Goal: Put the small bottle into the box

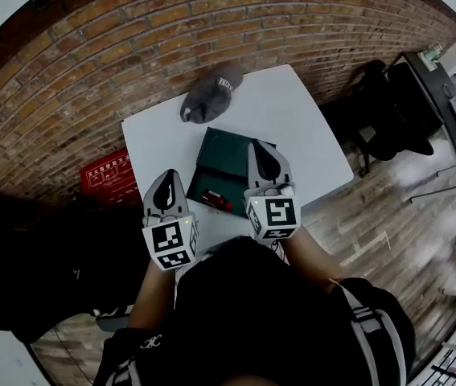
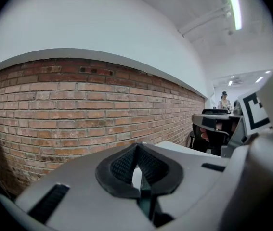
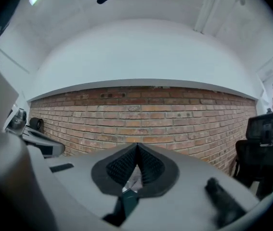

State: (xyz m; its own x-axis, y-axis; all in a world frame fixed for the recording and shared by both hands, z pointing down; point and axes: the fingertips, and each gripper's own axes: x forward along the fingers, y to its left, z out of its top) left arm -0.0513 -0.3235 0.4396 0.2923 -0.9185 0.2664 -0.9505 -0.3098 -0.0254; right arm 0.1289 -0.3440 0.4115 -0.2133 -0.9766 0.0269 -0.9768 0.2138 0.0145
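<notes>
Table (image 1: pixel 308 127): white, square-topped, standing against a brick wall (image 1: pixel 131 47), and carrying 2 things, a box and a cap.
Box (image 1: pixel 223 153): dark green and flat, on the middle of the table towards its near edge; the far part is a plain green panel and the near part is darker.
Small bottle (image 1: pixel 217 200): red with a dark end, lying on its side in the box's dark near part, close to the box's near edge. It is between the 2 grippers and neither touches it.
Left gripper (image 1: pixel 167 179): over the table's near edge, just left of the box. In the left gripper view (image 2: pixel 137 148) its jaws are pressed together at the tips with nothing between them.
Right gripper (image 1: pixel 258 153): over the box's right edge, pointing towards the far side of the table. In the right gripper view (image 3: pixel 137 148) its jaws are pressed together and empty; only a strip of table and green box shows below the pads.
Cap (image 1: pixel 210 92): grey, near the table's far-left corner, well apart from the box.
Red crate (image 1: pixel 105 175): on the floor left of the table, beside the wall.
Chair (image 1: pixel 388 111): black, on the floor right of the table.
</notes>
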